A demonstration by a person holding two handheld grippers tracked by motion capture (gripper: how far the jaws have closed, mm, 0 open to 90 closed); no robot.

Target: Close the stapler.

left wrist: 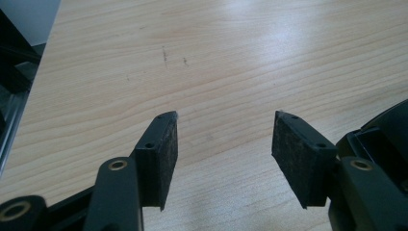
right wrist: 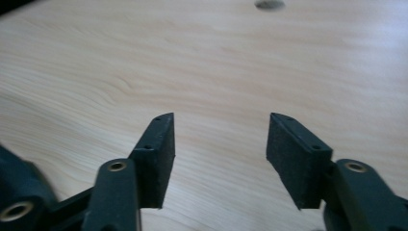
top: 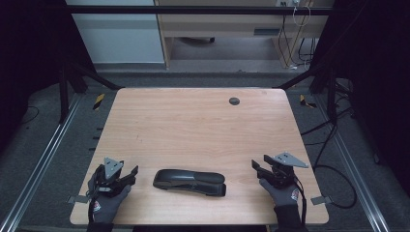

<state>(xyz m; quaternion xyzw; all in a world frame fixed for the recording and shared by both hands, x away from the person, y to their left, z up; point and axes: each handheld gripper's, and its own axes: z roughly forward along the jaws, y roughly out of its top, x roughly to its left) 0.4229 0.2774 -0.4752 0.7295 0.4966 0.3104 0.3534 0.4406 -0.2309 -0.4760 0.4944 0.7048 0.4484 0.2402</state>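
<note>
Long black plastic stapler (top: 189, 182), lower centre, flat on wooden bench (top: 193, 125) | left tool (top: 126, 173) apart, empty | right tool (top: 258, 166) apart, empty

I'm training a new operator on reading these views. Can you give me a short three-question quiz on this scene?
1. True or false: the black stapler lies flat on the table between the two grippers.
2. Which fits the left gripper? A) shut on the stapler B) open, nothing between its jaws C) lifted above the far edge of the table
3. What is the small dark round thing near the table's far edge, and does either gripper touch it?

Key
1. True; it lies near the front edge, apart from both grippers.
2. B
3. A round grommet hole; neither touches it. The right gripper is open over bare wood.
</note>
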